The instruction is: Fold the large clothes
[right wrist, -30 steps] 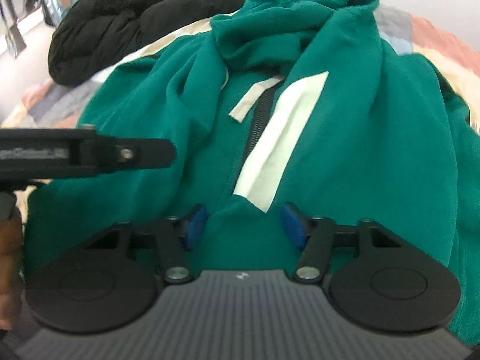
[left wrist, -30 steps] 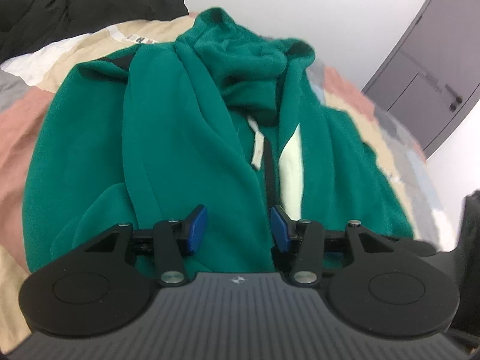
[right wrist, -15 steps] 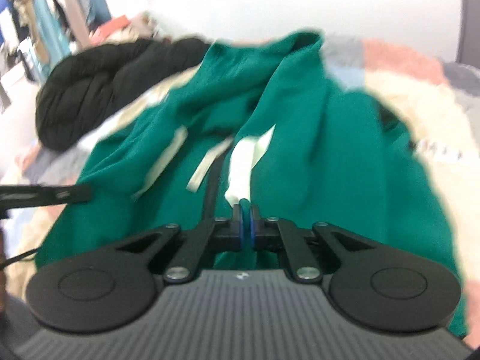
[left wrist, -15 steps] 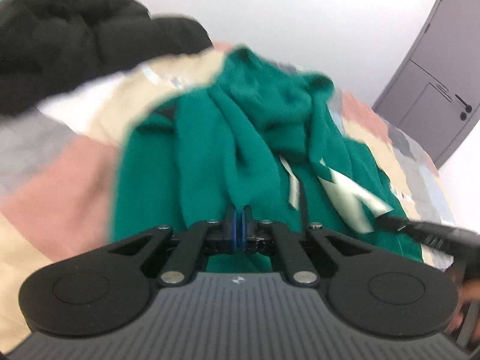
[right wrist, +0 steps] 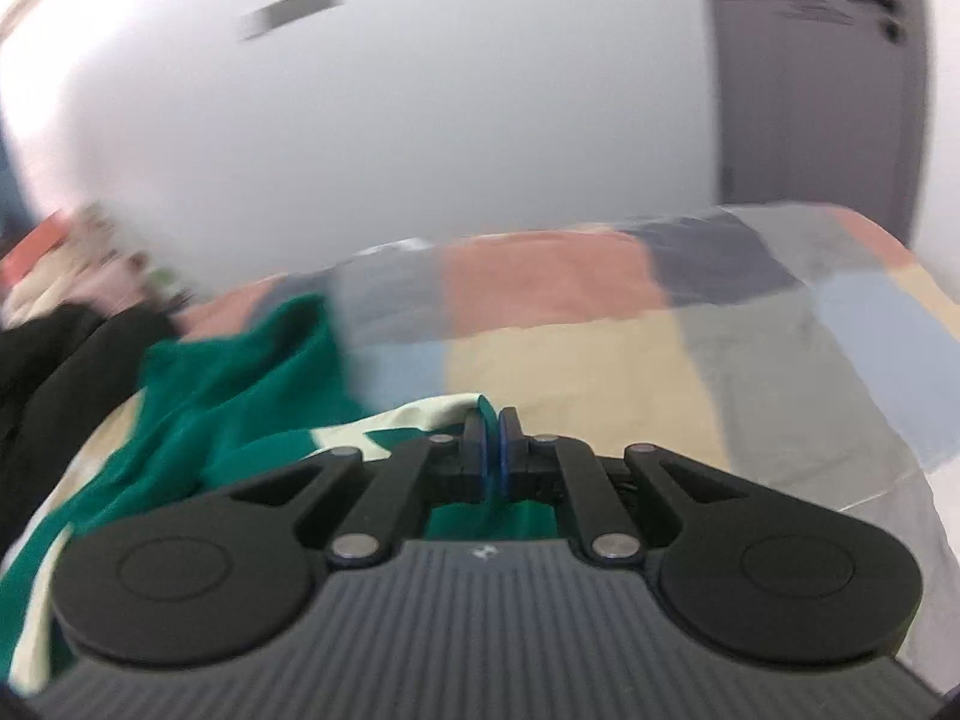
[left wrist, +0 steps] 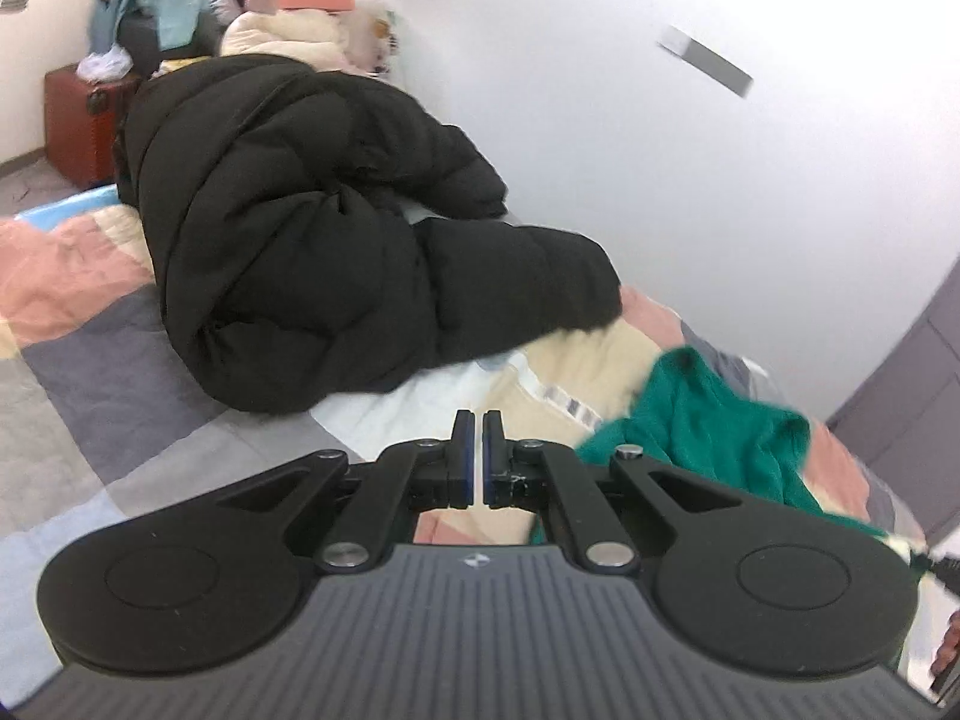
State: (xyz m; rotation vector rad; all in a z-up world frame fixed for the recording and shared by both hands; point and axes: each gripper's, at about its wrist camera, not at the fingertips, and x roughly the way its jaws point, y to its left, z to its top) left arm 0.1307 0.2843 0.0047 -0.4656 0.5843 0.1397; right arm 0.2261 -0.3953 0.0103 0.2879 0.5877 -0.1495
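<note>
Both claws are closed: right gripper pinches the green hoodie, which trails toward 9 o'clock; left gripper looks empty, hoodie at 3 o'clock on the quilt.

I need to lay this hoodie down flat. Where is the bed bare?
Bare quilt lies right of the green hoodie, toward the door. More lies left of the black coat. Between coat and hoodie it is crowded.
</note>
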